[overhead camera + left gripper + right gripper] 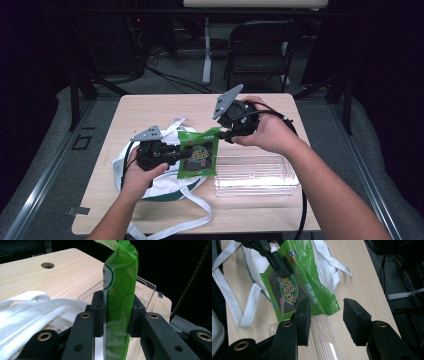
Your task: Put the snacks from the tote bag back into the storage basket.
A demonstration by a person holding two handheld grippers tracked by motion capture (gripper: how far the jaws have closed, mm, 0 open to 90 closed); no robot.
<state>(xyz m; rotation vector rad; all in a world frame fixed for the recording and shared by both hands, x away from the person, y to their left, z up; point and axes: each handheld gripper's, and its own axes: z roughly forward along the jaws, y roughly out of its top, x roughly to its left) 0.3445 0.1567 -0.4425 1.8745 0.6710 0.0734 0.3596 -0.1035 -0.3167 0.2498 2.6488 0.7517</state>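
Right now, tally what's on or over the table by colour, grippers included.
Green: 1, the snack packet
White: 1, the cloth bag
Clear: 1, the plastic tray
Black: 2, the left gripper clamped on the packet, and the right gripper, jaws apart beside its corner
Total: 5

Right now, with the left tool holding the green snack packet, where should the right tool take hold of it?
Probably its free crimped corner, approached edge-on from the right tool's side: that flat seam already sits between its open jaws, clear of the left tool.

Packet (198, 154) between bag (150, 185) and tray (256, 175)
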